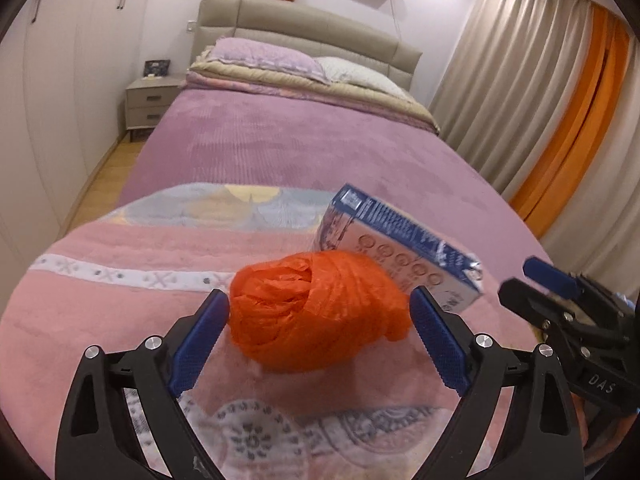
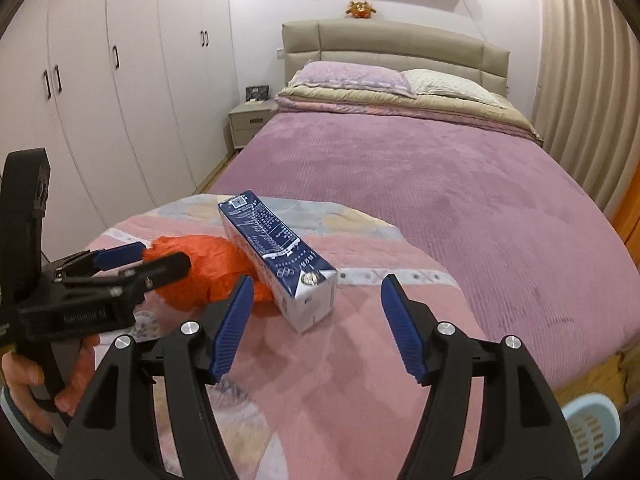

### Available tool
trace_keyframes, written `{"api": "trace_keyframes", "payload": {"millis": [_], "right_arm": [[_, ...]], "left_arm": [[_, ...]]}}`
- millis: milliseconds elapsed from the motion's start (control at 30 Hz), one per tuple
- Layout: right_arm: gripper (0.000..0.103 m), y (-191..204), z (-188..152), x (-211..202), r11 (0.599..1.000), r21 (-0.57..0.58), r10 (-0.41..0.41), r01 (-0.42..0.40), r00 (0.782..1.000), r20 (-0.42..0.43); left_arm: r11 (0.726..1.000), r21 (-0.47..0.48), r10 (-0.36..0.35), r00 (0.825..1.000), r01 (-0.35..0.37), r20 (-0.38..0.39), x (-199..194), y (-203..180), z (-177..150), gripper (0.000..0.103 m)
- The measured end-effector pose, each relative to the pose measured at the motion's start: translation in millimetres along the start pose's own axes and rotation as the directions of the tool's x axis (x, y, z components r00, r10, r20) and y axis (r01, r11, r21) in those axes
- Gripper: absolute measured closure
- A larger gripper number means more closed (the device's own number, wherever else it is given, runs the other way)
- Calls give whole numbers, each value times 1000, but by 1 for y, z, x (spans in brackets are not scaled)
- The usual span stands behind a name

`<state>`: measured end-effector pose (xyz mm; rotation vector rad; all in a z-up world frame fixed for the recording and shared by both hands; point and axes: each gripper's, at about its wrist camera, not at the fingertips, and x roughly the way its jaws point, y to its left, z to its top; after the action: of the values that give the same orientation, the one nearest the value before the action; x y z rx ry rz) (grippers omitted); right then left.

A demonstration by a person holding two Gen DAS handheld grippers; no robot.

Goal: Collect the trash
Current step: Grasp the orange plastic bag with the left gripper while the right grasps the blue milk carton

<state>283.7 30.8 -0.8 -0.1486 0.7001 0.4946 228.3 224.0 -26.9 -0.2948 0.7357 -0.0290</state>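
On a pink patterned blanket [image 1: 132, 320] at the foot of a purple-covered bed [image 2: 420, 168], a crumpled orange plastic bag [image 1: 316, 312] lies touching a blue-and-white carton [image 1: 404, 248] that rests on its side. In the left wrist view the left gripper [image 1: 319, 320] frames the bag, its blue pads [image 1: 200, 344] spread wide to either side; whether either pad touches the plastic cannot be told. The carton lies just behind the bag, toward 1 o'clock, and the right gripper [image 1: 528, 276] enters at 3 o'clock.

The right wrist view shows the right gripper [image 2: 318, 304] with its jaws apart and nothing between them, the carton [image 2: 280, 256] just ahead at 11 o'clock. The carton's sealed, folded end faces the camera. Only this view shows the left gripper [image 2: 160, 258] from the side at 9 o'clock, its tips over the bag [image 2: 208, 268], and the person's hand [image 2: 32, 384] gripping its handle at 8 o'clock. A pale blue perforated basket [image 2: 592, 432] sits at 4 o'clock beside the bed, unseen from the left. Orange curtains [image 1: 568, 120] show only in the left view.
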Motion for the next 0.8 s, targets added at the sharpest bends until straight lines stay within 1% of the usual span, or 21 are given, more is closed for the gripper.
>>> {"api": "trace_keyframes", "payload": {"millis": [133, 200, 300, 433, 533, 600, 700, 733, 800], "right_arm": [[40, 0, 5, 22, 999, -22, 22, -23, 1000, -13], [40, 1, 8, 31, 999, -35, 33, -34, 999, -14], [38, 1, 11, 46, 998, -45, 46, -47, 999, -23], [37, -4, 11, 66, 995, -16, 101, -102, 994, -53], [38, -10, 10, 76, 991, 14, 135, -135, 986, -94], [49, -14, 11, 76, 986, 20, 169, -168, 981, -96], [58, -11, 9, 75, 985, 10, 172, -172, 981, -91], [61, -9, 7, 73, 985, 5, 175, -175, 981, -88], [63, -6, 4, 67, 986, -5, 166, -166, 983, -78]], "left_arm": [[1000, -15, -8, 1000, 8, 4, 6, 3, -6, 15], [1000, -13, 1, 1000, -1, 9, 6, 1, -9, 15], [1000, 1, 15, 999, -16, 28, 4, -3, -11, 19], [1000, 4, 31, 999, -31, 38, 1, -5, -15, 31], [1000, -13, 21, 999, -21, 44, 0, -1, -16, 36], [1000, -22, 12, 999, -11, 47, 0, 0, -16, 40], [1000, -19, 7, 999, -6, 53, -1, 0, -17, 47], [1000, -18, 2, 998, -1, 55, -2, -1, -17, 51], [1000, -15, -7, 998, 8, 56, -4, -3, -18, 55]]}}
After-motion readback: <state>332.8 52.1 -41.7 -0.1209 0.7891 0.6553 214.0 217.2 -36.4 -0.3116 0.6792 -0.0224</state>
